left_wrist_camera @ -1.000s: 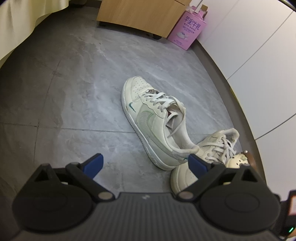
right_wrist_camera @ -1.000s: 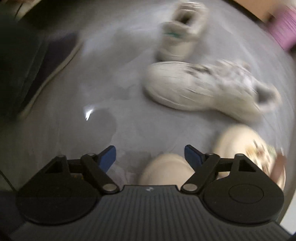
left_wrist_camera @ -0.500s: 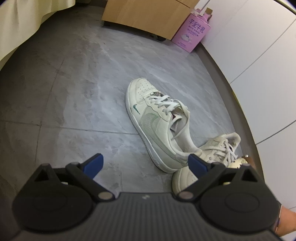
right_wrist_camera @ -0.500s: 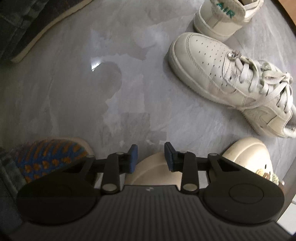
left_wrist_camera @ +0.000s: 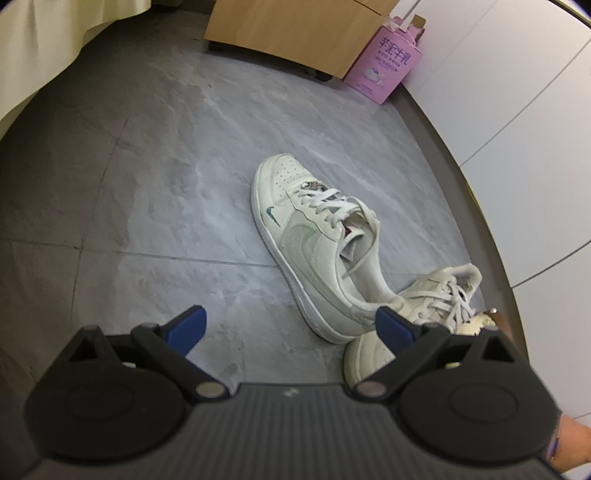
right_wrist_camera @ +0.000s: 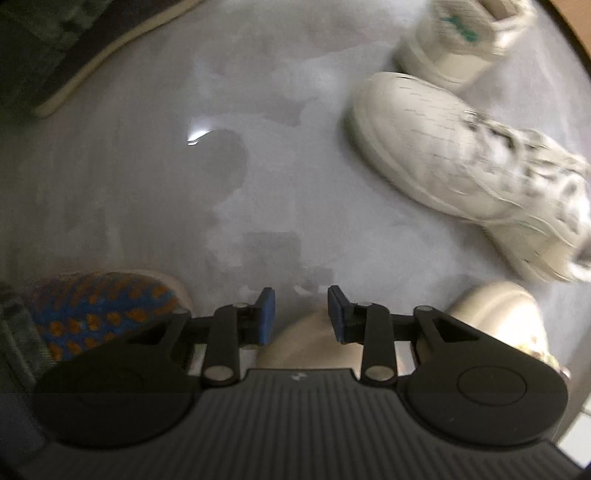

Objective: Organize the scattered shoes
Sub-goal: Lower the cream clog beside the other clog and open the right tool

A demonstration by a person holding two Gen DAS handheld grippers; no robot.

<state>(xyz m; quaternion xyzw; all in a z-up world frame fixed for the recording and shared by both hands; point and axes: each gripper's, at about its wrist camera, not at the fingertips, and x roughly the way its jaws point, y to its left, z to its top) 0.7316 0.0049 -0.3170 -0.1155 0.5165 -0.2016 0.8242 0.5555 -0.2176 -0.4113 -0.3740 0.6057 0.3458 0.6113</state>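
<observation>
Left wrist view: left gripper (left_wrist_camera: 290, 326) wide open, empty, above the grey tile floor (left_wrist_camera: 155, 192). White sneaker with green swoosh (left_wrist_camera: 314, 254) lies mid-floor, toe away; second white sneaker (left_wrist_camera: 436, 299) touches its heel on the right, near the wall. Pink box (left_wrist_camera: 384, 70) far back beside a wooden cabinet (left_wrist_camera: 295, 33).

Right wrist view, blurry: patterned blue-orange slipper (right_wrist_camera: 99, 314) at left. Right gripper (right_wrist_camera: 301, 314) narrow, pads not touching; whether they pinch the cream shoe (right_wrist_camera: 314, 343) beneath them, cannot tell. Both sneakers upper right.
</observation>
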